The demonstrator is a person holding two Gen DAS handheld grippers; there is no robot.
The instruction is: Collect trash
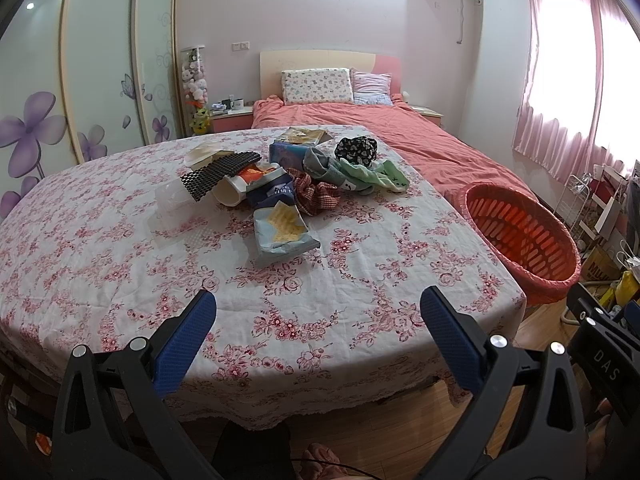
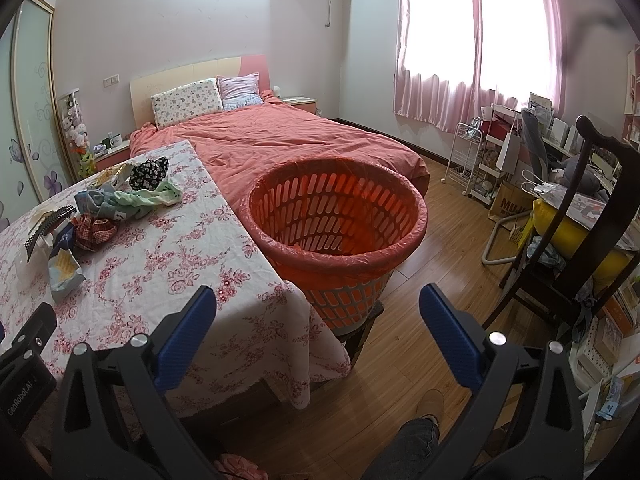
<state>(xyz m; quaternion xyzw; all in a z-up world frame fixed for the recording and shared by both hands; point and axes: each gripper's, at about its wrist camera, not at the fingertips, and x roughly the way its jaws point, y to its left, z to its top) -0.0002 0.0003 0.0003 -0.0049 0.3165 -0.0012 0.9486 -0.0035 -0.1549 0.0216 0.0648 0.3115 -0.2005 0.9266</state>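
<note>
Pink roses cover the cloth on the table (image 1: 120, 272), which fills the middle of the left wrist view. Toward the upper centre of that frame sits a heap of litter and fabric: a pale blue snack bag (image 1: 282, 232) lies nearest, flat on the cloth, with a dark blue packet (image 1: 270, 192) just behind it and a white cup (image 1: 228, 196) on its side to the left. A black mesh mat (image 1: 218, 174) rests across the cup, and a clear plastic container (image 1: 172, 200) sits at the left edge of the heap. To the right of the packets lie a red checked cloth (image 1: 316, 196), mint green socks (image 1: 372, 178) and a black patterned cloth (image 1: 356, 148).

Both blue pads of the left gripper (image 1: 318, 332) stand wide apart at the bottom of the frame, over the near edge of the table, holding nothing and well short of the heap.

An orange basket (image 2: 400, 248), lined with a thin red bag, stands just beside the table's right edge, near the centre of the right wrist view. The right gripper (image 2: 318, 332) is likewise spread wide with nothing between its pads; it hangs at the bottom of the frame, short of the basket. A bed (image 2: 280, 140) with a salmon cover lies beyond the table, and a dark wooden chair (image 2: 580, 220) stands at the right of the frame.
</note>
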